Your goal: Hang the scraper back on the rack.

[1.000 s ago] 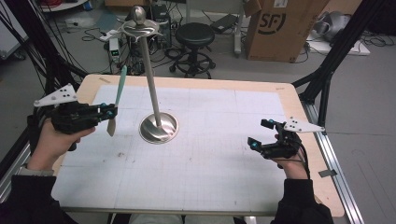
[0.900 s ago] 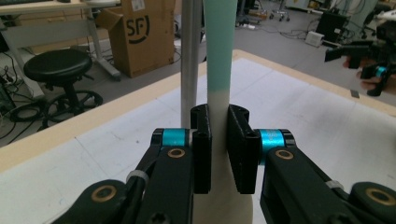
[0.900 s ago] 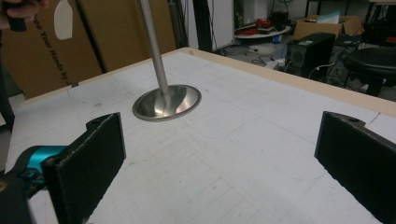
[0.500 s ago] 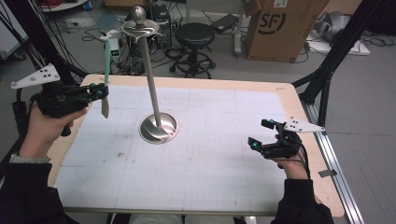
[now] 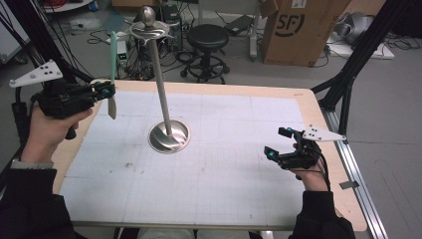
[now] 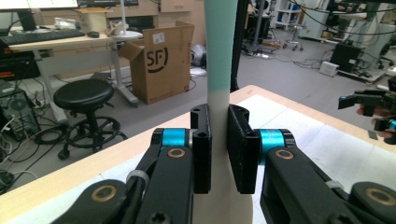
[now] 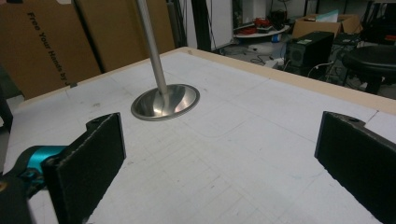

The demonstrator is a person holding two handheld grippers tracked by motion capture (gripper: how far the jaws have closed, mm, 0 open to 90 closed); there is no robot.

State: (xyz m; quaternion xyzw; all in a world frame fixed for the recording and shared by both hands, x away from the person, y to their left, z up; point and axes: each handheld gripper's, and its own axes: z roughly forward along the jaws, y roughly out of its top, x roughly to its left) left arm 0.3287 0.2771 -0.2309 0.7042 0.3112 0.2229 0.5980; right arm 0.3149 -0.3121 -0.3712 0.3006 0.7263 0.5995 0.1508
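Cluttered lab behind; gridded table carried just the steel stand. Left gripper was clamped on the green-and-white utensil, held upright, and had risen since a second ago, now up at the table's far-left edge. Looked like a lift toward the stand's top. Right gripper hadn't moved, jaws apart, empty, near-right.

Right gripper jaws wide apart, steel stand base beyond, white table

utensil: mint-green over cream | stand: silver (shiny) | mat: white, gridded
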